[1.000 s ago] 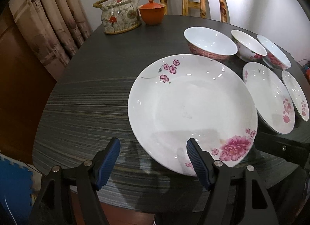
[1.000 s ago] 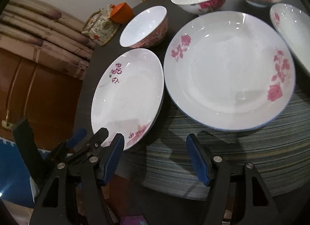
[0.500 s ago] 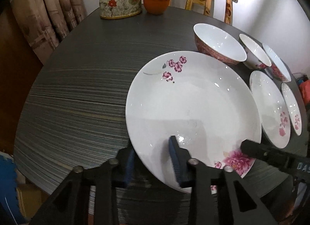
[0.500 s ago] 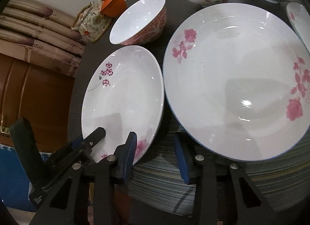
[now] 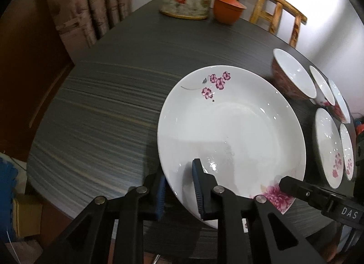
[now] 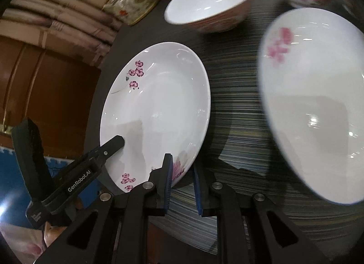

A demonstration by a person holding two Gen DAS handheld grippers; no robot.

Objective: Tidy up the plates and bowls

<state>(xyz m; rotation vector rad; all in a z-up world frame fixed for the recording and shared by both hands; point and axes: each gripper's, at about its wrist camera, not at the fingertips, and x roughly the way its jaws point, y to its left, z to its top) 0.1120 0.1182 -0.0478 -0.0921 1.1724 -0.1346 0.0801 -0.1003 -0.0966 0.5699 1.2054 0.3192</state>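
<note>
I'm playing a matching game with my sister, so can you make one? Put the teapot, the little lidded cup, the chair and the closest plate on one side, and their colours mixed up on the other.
Things:
1. teapot
2. lidded cup
3. chair
4. closest plate

Colours:
A. white with purple blossoms
B. orange
C. yellow-brown wood
D. cream with a red flower

Pairs: 1-D, 2-B, 3-C, 4-A
</note>
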